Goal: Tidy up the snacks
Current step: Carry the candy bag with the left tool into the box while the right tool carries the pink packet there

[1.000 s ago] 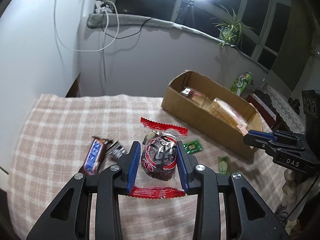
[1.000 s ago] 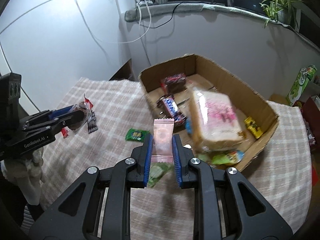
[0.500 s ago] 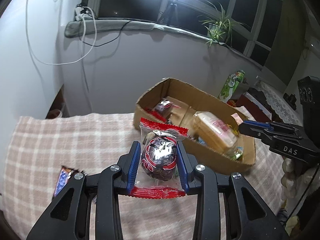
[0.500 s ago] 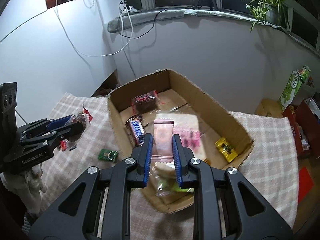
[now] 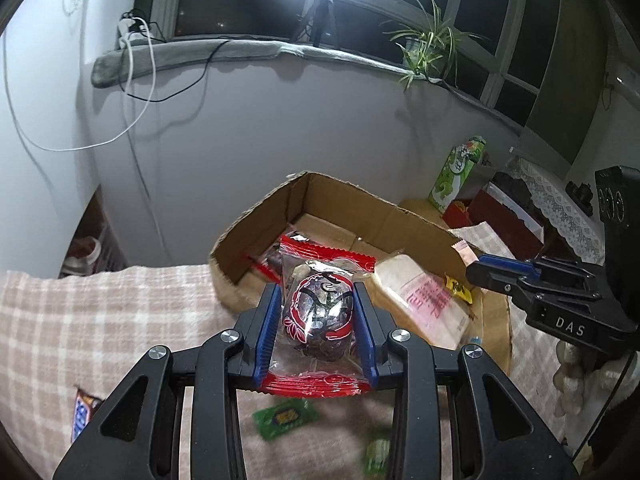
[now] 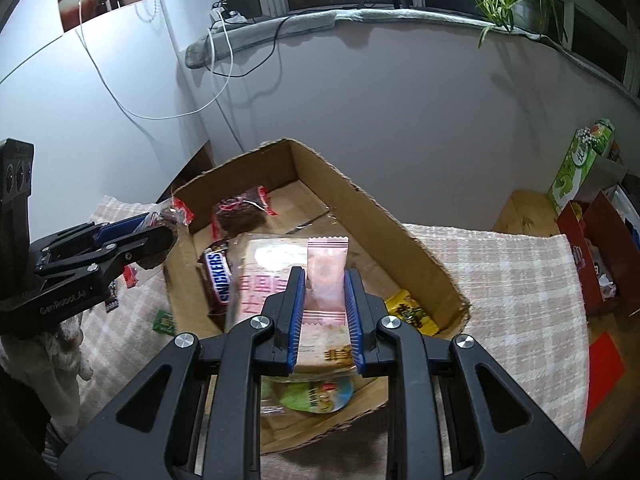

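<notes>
My left gripper is shut on a red-edged clear packet with a dark round cake, held above the near left corner of the open cardboard box. My right gripper is shut on a small pink sachet, held over the box above a wrapped bread pack. The box also holds a Snickers bar, a brownie packet and a yellow packet. Each gripper shows in the other's view: the right one, the left one.
A checked cloth covers the table. On it lie a green candy, another green packet and a Snickers bar near the front left. A green carton and red boxes stand off to the right.
Both grippers have moved toward the box with their snacks. The left has come from over the cloth to the box's near corner, and the right now sits over the box's inside.
</notes>
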Tool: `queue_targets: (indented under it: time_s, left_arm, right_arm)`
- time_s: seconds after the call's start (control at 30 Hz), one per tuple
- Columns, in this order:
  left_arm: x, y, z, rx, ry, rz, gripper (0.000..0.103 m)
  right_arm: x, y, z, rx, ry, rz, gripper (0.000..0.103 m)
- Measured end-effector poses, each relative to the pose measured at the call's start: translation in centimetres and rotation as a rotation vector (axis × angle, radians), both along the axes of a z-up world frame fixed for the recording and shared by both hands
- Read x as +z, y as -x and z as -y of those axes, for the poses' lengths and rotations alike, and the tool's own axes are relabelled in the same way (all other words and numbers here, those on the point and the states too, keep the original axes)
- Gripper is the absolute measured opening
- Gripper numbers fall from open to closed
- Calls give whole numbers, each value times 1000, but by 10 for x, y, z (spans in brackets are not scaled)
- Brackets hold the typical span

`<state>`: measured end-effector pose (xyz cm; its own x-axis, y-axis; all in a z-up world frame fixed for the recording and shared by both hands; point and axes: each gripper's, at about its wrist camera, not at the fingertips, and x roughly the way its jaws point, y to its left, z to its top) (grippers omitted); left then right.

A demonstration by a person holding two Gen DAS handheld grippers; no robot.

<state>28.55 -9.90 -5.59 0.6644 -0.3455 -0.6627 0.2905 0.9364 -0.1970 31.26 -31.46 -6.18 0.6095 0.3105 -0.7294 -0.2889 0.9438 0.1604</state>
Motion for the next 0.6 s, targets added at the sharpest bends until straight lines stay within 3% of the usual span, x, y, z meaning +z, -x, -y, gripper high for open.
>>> queue_targets:
  time_s: [0.6]
  left_arm:
    - [-8, -23, 32, -33, -45, -10, 34]
  right_arm:
    - [-15, -8, 17, -21, -9, -16, 21]
